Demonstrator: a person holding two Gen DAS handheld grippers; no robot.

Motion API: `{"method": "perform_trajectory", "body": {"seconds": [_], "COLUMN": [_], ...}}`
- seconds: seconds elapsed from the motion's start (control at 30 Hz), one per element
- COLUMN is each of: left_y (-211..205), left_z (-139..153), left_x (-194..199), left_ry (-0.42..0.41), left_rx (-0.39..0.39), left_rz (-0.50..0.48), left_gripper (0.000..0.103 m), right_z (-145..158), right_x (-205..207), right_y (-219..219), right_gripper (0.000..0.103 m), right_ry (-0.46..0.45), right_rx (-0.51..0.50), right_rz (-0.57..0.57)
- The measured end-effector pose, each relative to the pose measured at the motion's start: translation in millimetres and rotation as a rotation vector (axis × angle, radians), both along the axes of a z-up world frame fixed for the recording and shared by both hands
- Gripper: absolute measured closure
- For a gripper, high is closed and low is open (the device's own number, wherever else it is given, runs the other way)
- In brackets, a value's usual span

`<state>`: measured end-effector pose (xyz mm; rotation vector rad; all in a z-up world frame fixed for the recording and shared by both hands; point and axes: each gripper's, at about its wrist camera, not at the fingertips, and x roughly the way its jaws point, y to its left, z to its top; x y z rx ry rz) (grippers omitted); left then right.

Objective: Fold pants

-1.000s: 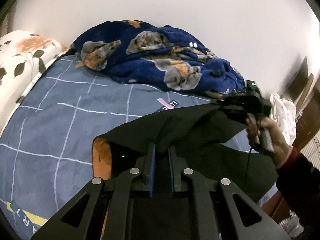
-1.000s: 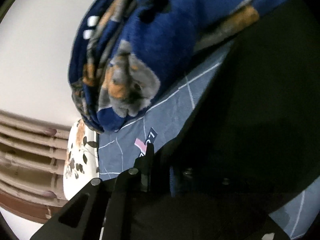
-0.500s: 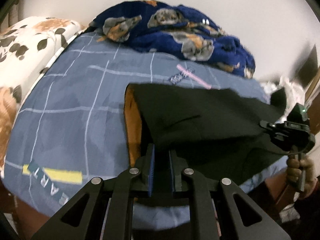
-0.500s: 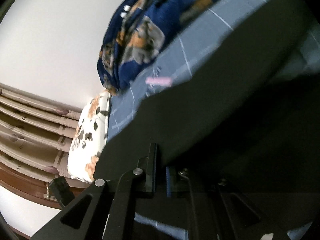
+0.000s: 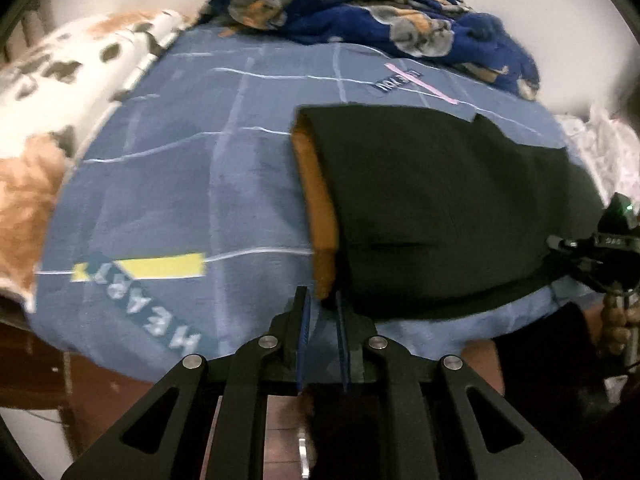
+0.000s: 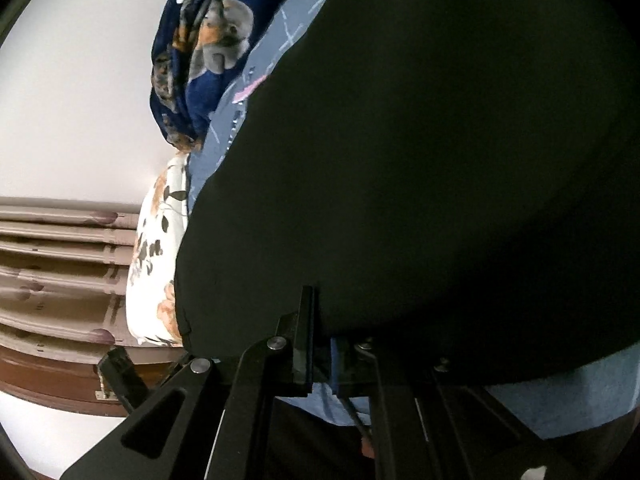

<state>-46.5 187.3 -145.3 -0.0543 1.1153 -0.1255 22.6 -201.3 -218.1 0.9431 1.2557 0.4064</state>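
Home bedroom: bed [image 5: 168,184] under blue grid sheet, floral pillow [image 5: 52,92] at head, rumpled dog-print blanket [image 5: 380,12] against plain wall [image 6: 80,100], wooden headboard [image 6: 52,272].

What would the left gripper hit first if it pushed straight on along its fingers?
The left gripper is shut on the near corner of the black pants, so more of the pants and their orange lining come first, then probably the blue bedsheet beneath; depth is unclear.

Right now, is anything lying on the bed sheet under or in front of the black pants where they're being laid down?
Nothing visible. The black pants lie on bare bed sheet; the blue dog-print blanket and floral pillow sit apart at the far edges.
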Motion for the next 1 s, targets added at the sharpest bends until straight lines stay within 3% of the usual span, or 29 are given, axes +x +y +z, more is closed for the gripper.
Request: {"method": "perform_trajectory", "body": {"seconds": [0.17,0.23,0.3,0.37,0.57,0.67,0.8,1.0], "left_y": [14.7,2.9,-19.7,-49.2,-111.4,-111.0,-105.1,-108.0], "left_z": [38.9,54.1,57.6,51.9,7.4,-19.3,-26.5,-30.0], "left_x": [-14.7,-10.6,-0.8,9.7,30.6,39.4,42.6,37.6], "left_ry": [-0.109,-0.157,-0.173,-0.181,-0.127,-0.057,-0.045,-0.053], "left_rx": [0.087,0.083,0.083,0.088,0.072,0.054,-0.018,0.013], "left_rz": [0.05,0.025,-0.022,-0.086,-0.236,-0.215,-0.179,-0.197], "left_gripper": [0.089,0.088,0.08,0.074,0.074,0.074,0.074,0.073], "right_z": [1.0,0.7,0.8,1.0,1.0,1.4,7.7,21.8], "right_x": [-6.9,-8.2,-9.1,-9.2,-10.7,-10.5,-6.3,13.8], "right_y": [-2.4,-1.4,-1.0,-1.4,-0.7,-14.9,-51.0,-146.1], "right_gripper": [0.097,0.097,0.097,0.097,0.093,0.088,0.082,0.079], "right_ry": [0.002,0.005,0.006,0.004,-0.007,-0.022,-0.051,-0.158], "right_rx": [0.007,0.009,0.01,0.012,0.054,0.093,0.133,0.151], "right_rz": [-0.01,-0.011,-0.015,-0.014,-0.013,-0.052,-0.133,-0.323]}}
